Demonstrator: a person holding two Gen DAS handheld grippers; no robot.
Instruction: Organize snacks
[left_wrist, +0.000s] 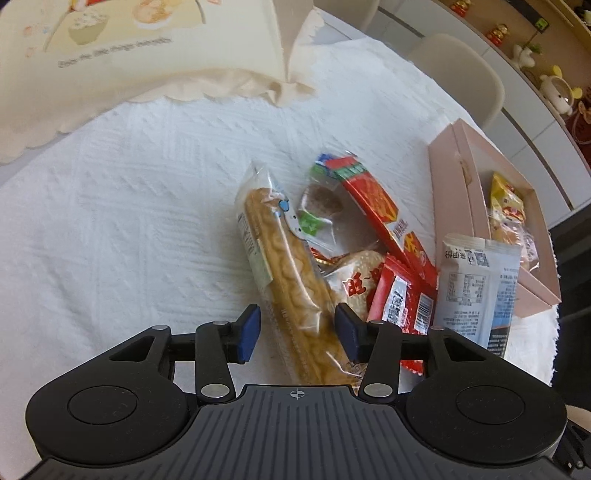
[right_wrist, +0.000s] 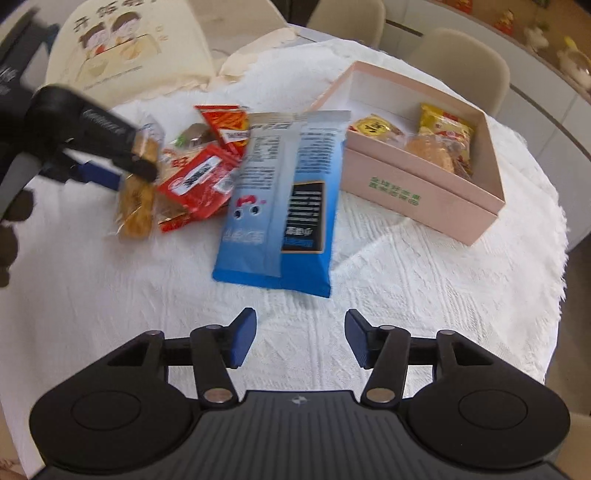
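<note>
The bread stick (left_wrist: 284, 266), lying at the pile's left edge, is being straddled lengthwise by the left gripper (left_wrist: 297, 332), jaws apparently unclosed; the right gripper (right_wrist: 300, 338) is being held wide open, empty, farther off.

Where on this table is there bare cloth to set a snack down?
Bare white cloth lies left of the blue packet, and more in front of the pink box. It is crowded where the snack pile sits, between the packet and the left hand-held gripper.
</note>
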